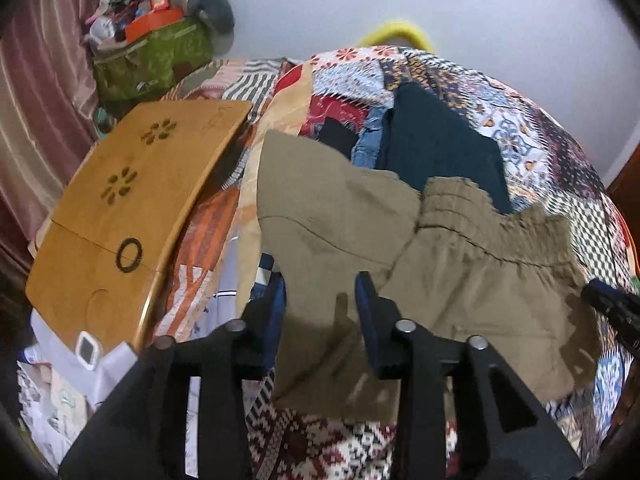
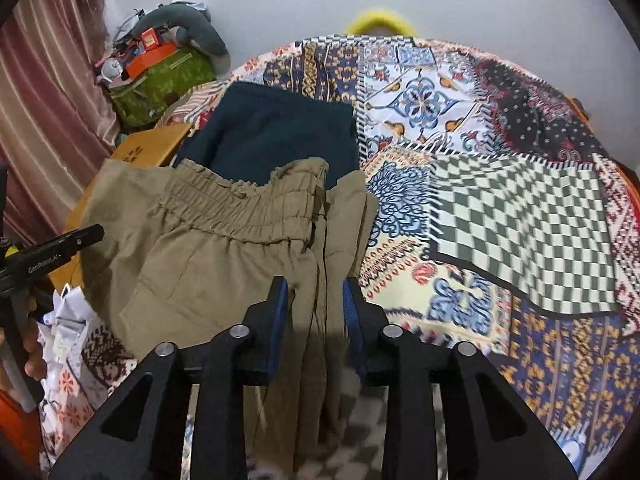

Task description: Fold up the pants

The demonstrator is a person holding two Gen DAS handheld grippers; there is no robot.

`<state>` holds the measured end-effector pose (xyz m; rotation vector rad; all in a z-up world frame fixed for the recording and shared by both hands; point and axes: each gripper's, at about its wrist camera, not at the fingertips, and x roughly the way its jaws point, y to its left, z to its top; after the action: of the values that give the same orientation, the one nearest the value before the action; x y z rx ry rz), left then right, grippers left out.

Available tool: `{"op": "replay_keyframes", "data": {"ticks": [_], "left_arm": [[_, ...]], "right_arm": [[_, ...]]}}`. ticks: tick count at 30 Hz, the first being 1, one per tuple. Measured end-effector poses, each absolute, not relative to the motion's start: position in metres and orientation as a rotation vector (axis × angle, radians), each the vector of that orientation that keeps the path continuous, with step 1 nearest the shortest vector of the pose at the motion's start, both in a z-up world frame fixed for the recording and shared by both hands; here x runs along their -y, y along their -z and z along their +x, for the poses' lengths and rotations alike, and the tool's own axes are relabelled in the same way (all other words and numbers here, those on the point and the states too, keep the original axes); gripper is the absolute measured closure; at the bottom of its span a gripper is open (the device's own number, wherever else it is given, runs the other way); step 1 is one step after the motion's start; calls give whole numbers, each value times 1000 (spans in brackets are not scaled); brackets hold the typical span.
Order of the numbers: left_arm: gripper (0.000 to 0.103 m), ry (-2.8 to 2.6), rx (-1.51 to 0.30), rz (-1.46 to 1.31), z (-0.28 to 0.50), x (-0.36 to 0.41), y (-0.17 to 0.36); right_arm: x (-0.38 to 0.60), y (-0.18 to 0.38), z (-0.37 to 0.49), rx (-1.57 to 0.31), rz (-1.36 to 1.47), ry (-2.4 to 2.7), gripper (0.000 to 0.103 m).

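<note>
Left hand-held gripper [image 1: 322, 304] and right hand-held gripper [image 2: 316, 300] each look clamped on khaki pants [image 2: 224, 256], lifted over the bed [image 2: 520, 216] w/ waistband bunched; fold barely started, prob. needs halving, then laying beside dark folded pants [image 2: 276, 132] farther back

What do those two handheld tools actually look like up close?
Both are matte black. The left tool and right tool each have two angular fingers with blue pads on the inner faces, triangular cut-outs and round silver pins. White lettering marks the left tool's side in the right wrist view. No cables show.
</note>
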<state>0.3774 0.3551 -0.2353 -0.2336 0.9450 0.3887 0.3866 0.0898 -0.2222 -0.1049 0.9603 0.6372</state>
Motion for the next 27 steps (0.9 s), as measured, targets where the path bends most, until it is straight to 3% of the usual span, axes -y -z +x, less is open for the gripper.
{"op": "replay_keyframes", "data": {"ticks": [7, 10, 20, 27], "left_arm": [[59, -316, -834, -123, 325, -306, 159], [50, -251, -748, -99, 288, -277, 116], [50, -156, -462, -35, 155, -188, 12], [49, -173, -300, 5, 70, -139, -19]], "right_arm": [[-61, 146, 334, -784, -68, -696, 75], [-48, 110, 303, -699, -49, -740, 75], [10, 16, 177, -402, 4, -825, 73], [37, -4, 101, -228, -2, -832, 73]]}}
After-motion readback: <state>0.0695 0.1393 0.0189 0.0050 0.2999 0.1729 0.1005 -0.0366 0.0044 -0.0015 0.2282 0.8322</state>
